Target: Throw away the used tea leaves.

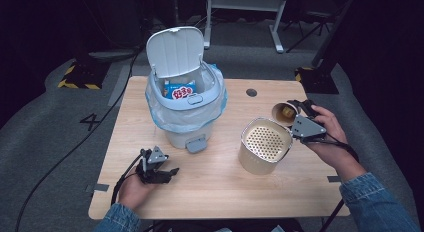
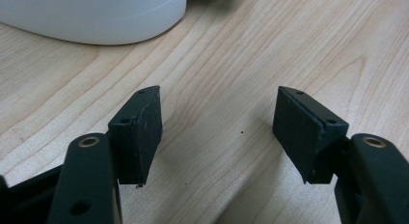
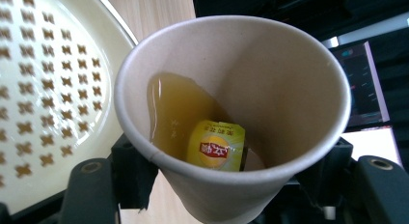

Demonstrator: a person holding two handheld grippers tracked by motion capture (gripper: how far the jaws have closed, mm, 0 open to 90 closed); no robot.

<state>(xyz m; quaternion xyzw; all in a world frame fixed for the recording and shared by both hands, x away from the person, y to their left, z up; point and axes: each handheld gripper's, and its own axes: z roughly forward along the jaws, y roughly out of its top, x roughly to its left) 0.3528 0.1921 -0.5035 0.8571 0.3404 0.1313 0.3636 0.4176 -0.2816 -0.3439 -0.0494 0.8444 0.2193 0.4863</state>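
Observation:
My right gripper (image 1: 294,113) is shut on a brown paper cup (image 1: 283,112), held tilted toward the cream strainer pot (image 1: 265,145) beside it. Inside the paper cup (image 3: 231,113) lie amber tea (image 3: 178,113) and a yellow tea-bag tag (image 3: 217,147). The strainer's perforated insert (image 3: 43,89) lies to the cup's left in the right gripper view. My left gripper (image 1: 172,171) rests low on the table near the front left, open, with bare wood between its pads (image 2: 142,132).
A pale blue pedal bin (image 1: 186,99) with its lid up and a plastic liner stands at the table's back left, a blue-and-red packet (image 1: 180,91) inside. Its base (image 2: 91,16) lies just ahead of the left gripper. The table (image 1: 220,187) has a grommet hole (image 1: 251,92).

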